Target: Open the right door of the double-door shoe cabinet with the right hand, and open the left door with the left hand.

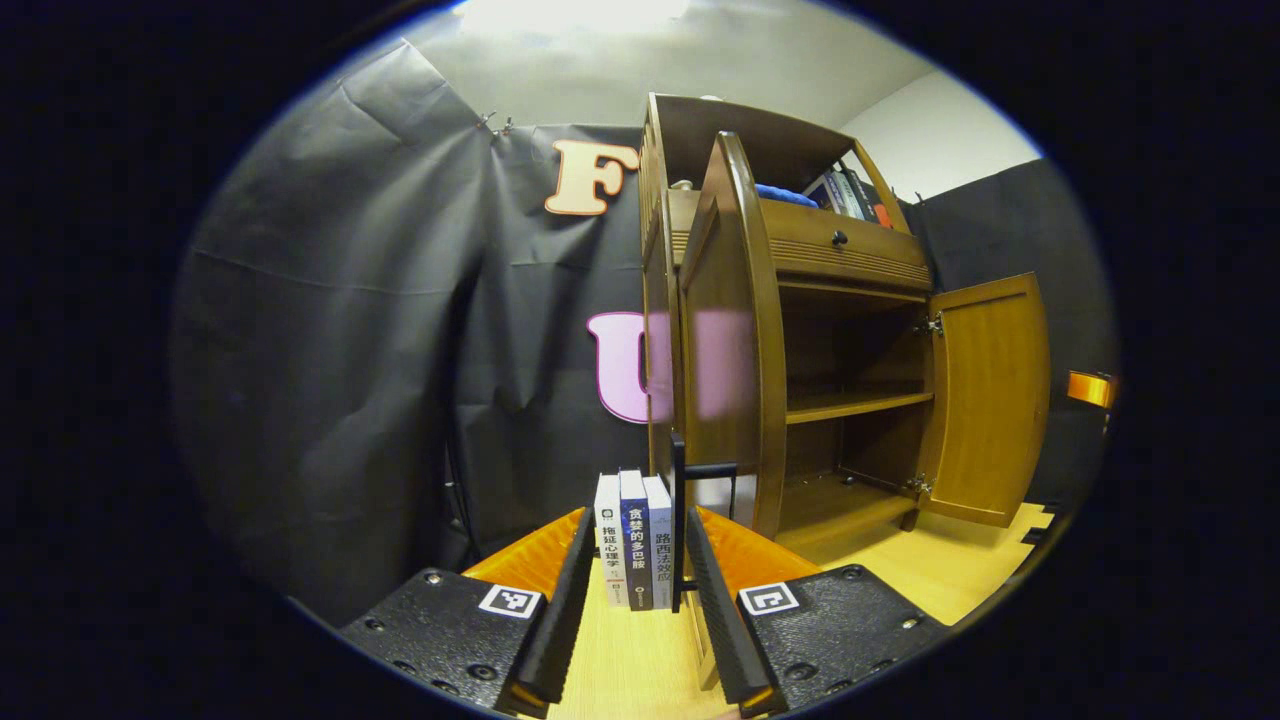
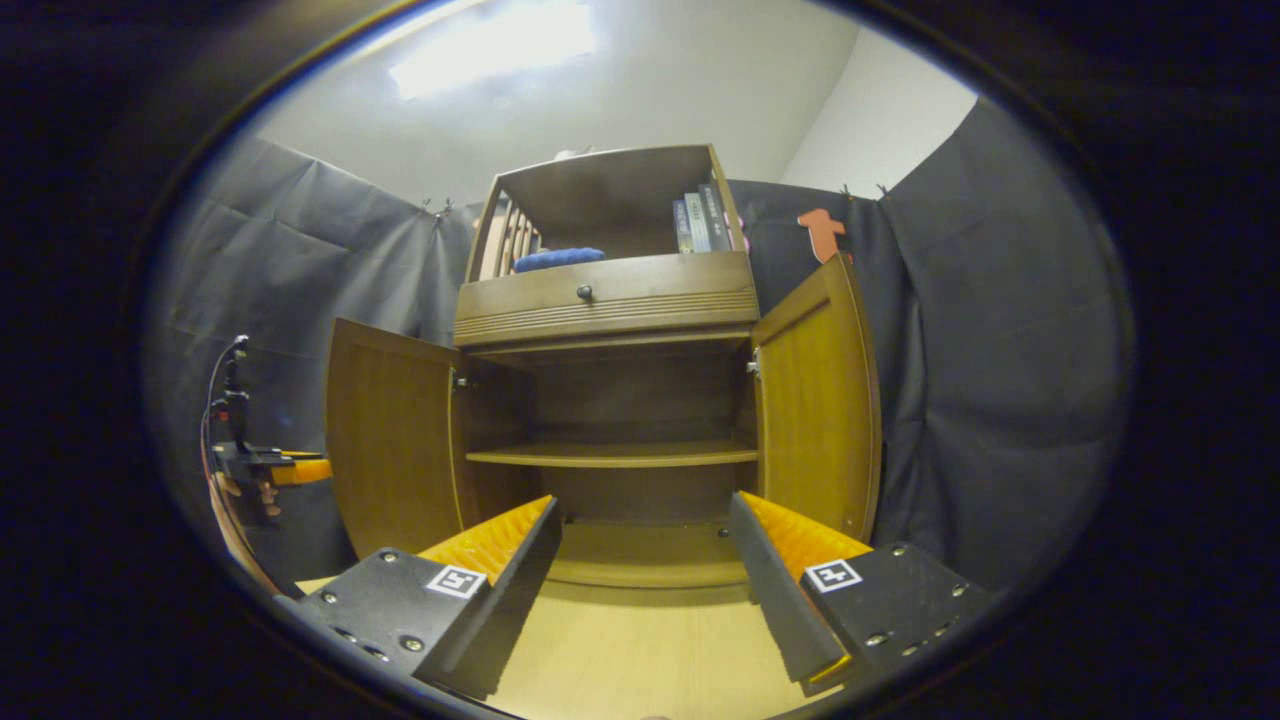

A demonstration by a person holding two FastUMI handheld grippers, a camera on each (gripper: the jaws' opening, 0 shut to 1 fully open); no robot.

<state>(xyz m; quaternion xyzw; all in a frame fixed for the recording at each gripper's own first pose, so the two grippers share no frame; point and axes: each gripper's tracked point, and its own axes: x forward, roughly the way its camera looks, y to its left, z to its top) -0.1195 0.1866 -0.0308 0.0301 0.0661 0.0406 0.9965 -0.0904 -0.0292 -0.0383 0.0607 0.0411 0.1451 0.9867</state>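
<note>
Left gripper (image 1: 635, 610): fingers apart, gripping nothing; left door (image 1: 725, 340) edge-on just ahead, its handle (image 1: 680, 520) between the fingers. Back off straight.
Right gripper (image 2: 645, 590): fingers wide, empty; right door (image 2: 815, 400) open ahead-right.

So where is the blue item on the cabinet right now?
In the right gripper view, the blue item lies in the cabinet's open top shelf, left of the books, above the drawer knob.

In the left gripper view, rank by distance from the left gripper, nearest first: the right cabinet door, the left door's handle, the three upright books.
1. Left door's handle: between the left gripper's fingers, at the right finger.
2. Three upright books: just beyond, standing on the floor beside the left door.
3. Right cabinet door: farthest, swung open across the cabinet, on the right.
</note>
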